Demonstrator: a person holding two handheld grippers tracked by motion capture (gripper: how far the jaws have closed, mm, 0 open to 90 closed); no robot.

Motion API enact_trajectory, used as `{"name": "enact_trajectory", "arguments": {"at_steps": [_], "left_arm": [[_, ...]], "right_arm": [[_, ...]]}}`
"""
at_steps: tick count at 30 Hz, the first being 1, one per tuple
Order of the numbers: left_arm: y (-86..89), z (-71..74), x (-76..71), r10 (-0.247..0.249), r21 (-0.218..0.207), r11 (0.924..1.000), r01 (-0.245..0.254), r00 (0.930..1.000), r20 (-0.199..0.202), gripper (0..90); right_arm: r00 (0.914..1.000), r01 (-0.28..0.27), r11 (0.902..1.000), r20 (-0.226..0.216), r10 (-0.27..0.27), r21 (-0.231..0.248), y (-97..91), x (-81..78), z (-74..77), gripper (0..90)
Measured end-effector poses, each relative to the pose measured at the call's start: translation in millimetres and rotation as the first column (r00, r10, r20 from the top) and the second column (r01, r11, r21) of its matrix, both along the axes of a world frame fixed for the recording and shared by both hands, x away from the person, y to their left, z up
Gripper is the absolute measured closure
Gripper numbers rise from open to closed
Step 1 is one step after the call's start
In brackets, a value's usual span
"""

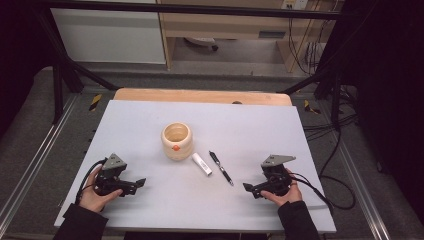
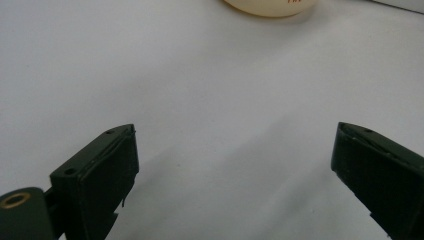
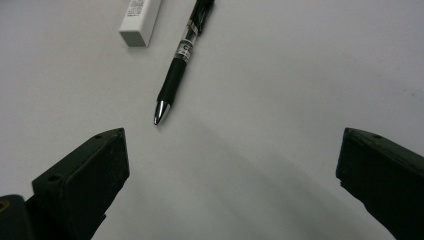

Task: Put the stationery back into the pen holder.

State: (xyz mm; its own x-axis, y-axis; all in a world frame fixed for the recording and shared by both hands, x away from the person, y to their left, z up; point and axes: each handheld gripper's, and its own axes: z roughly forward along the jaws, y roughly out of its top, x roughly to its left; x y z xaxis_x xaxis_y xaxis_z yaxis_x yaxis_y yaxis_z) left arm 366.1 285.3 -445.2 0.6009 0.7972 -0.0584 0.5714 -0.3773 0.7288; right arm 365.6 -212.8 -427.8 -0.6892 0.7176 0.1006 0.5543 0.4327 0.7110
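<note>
Black pen (image 1: 221, 168) with a silver tip, a rubber grip and a clear banded middle, flat on the table (image 1: 150, 130), a little right of centre; tip toward the near right, as seen from above. In the right gripper view, pen (image 3: 180, 60) just ahead of the jaws, tip pointing down toward them, touching neither.

Just left of the pen, a small white eraser (image 1: 201, 164), lying almost parallel, close but apart; printed label on its sleeve (image 3: 141, 20), text too small to read.

Farther left and behind, a cream ribbed cup (image 1: 176, 140), upright, open mouth, with a small orange mark on the front. Its base at the top edge of the left gripper view (image 2: 270, 6).

Left gripper (image 1: 141, 182) low near the front left, jaws spread wide, nothing between. Right gripper (image 1: 247, 188) near the front right, jaws also spread wide and empty. Each held in one hand: left hand (image 1: 95, 196), right hand (image 1: 282, 194).
</note>
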Motion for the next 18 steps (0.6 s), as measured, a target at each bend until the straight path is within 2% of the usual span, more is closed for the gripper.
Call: {"name": "enact_trajectory", "arguments": {"at_steps": [13, 18], "left_arm": [[1.3, -0.1, 0.5, -0.001, -0.012, 0.9999, 0.002, 1.0, 0.002, 5.0], [1.3, -0.1, 1.7, -0.004, -0.007, 1.0, 0.004, 1.0, 0.003, 5.0]], "right_arm": [[0.9994, -0.027, 0.9993, -0.022, 0.027, -0.026, 31.6, 7.5, 7.3, 2.5], [0.9987, -0.037, 0.9984, -0.037, 0.035, -0.043, 50.0, 12.5, 13.5, 2.8]]}}
